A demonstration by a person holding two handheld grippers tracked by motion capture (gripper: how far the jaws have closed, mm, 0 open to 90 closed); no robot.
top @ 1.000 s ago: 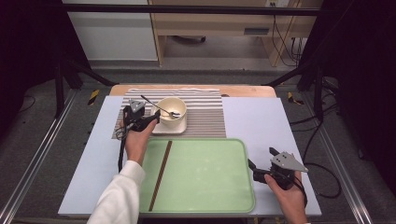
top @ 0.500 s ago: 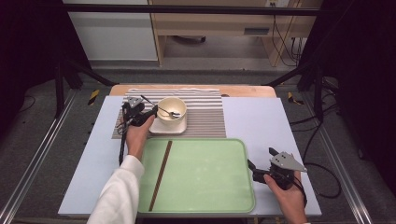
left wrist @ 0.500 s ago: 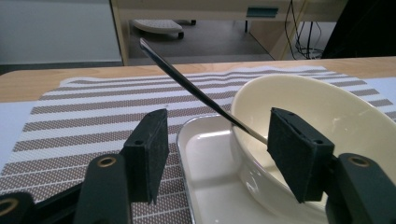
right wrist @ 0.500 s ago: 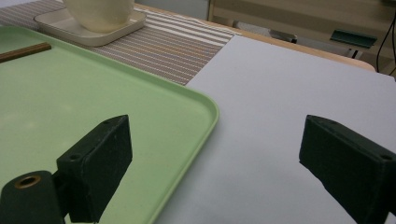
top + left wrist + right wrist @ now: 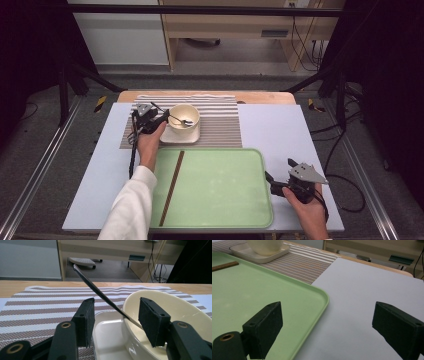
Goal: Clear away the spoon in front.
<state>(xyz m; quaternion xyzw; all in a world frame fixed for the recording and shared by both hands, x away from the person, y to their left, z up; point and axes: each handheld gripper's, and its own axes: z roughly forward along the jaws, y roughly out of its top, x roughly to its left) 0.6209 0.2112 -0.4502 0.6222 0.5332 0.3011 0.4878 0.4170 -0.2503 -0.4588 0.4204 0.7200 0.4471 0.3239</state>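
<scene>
A cream bowl (image 5: 184, 118) stands on a small white dish (image 5: 180, 138) on the striped mat (image 5: 220, 120). A metal spoon (image 5: 177, 119) rests in it, handle sticking out up and to the left. My left gripper (image 5: 162, 119) is at the bowl's left rim and its jaws have just been closing. In the left gripper view the spoon handle (image 5: 100, 292) runs between the pads of the left gripper (image 5: 115, 312), and neither pad presses on it; the bowl (image 5: 180, 310) lies behind the right pad. My right gripper (image 5: 272, 180) is open at the green tray's right edge, nothing between its jaws (image 5: 327, 322).
The green tray (image 5: 220, 185) fills the table's front middle, with a thin brown stick (image 5: 172, 187) lying lengthwise along its left side. The stick's end (image 5: 224, 265) and the tray corner (image 5: 322, 297) show in the right gripper view. Bare pale table surrounds both.
My left gripper has edged toward the bowl and sunk a little, and its jaws stand narrower around the spoon handle. The right gripper has stayed put.
</scene>
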